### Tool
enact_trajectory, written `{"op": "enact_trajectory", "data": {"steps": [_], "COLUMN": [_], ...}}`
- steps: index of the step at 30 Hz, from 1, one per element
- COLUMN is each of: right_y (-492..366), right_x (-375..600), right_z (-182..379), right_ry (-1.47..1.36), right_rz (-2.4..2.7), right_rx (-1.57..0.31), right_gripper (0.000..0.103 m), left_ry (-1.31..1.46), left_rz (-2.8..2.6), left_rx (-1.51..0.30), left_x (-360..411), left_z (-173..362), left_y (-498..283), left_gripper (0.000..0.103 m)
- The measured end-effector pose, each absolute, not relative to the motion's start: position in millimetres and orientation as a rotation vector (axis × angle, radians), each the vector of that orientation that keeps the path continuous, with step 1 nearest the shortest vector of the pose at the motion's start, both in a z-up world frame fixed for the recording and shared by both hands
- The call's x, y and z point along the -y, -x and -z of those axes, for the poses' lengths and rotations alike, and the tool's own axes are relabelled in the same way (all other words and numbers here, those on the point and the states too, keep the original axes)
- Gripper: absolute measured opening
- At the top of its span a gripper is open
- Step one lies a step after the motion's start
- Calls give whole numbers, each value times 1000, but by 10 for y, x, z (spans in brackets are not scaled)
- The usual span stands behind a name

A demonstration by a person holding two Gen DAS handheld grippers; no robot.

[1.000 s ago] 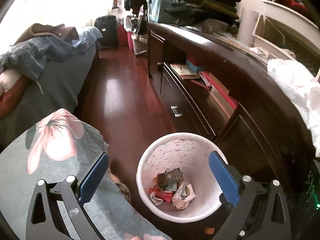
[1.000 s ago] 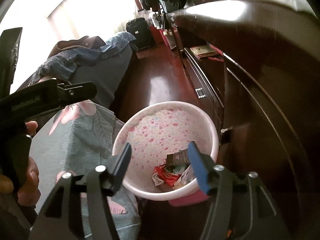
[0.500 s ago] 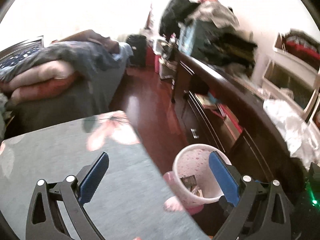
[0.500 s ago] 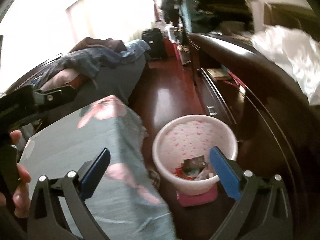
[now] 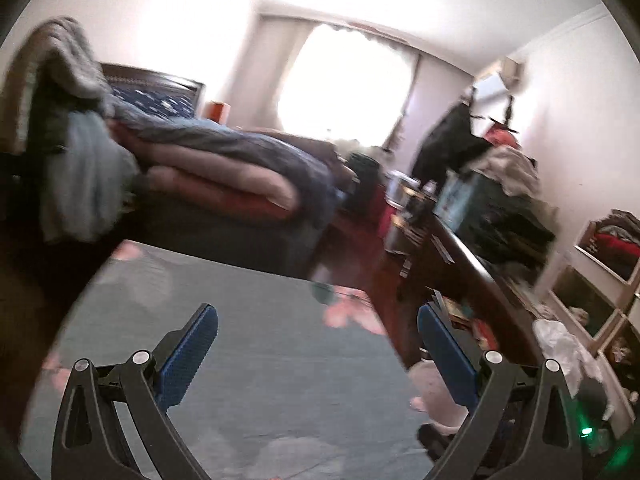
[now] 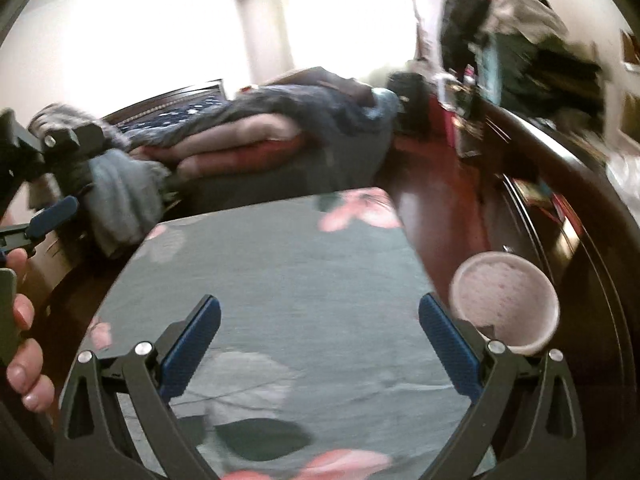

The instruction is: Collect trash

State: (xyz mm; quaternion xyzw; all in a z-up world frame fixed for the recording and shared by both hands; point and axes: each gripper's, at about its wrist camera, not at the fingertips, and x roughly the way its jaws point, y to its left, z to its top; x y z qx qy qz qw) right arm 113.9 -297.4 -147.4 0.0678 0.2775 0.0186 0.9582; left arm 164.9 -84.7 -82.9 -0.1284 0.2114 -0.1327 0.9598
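Observation:
Both views are blurred by motion. My right gripper is open over a grey cloth with pink flowers, with nothing between its blue pads. The pink-speckled white wastebasket stands on the floor to its right, partly behind the right finger; its contents are hidden. My left gripper is open too, above the same flowered cloth, and holds nothing. Only a pale sliver of the wastebasket shows by its right finger. The left gripper also appears at the left edge of the right wrist view, held by a hand.
A bed piled with quilts and clothes lies beyond the cloth. A long dark wooden cabinet with clutter on top runs along the right, with red-brown floor between it and the bed. A white plastic bag lies on the cabinet.
Both grippers have risen and swung left, away from the wastebasket, which slid to the lower right. The right jaws widened from half open to fully open. The views now face the bed and window.

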Motion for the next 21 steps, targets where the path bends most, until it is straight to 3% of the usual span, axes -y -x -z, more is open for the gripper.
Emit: {"op": "enact_trajectory", "data": {"steps": [8, 21], "right_y": [-800, -318], "right_x": [2350, 2143], "right_z": [993, 492], "right_ry": [-57, -38], "right_rz": [-111, -111], "right_rx": [-444, -323], "right_gripper": [100, 100], "left_ry": [199, 188], "left_rz": [158, -10], "left_rx": [-356, -223], "left_x": [390, -72], "left_z": [653, 207], "left_y": [-1095, -406], "left_gripper": [99, 99]}}
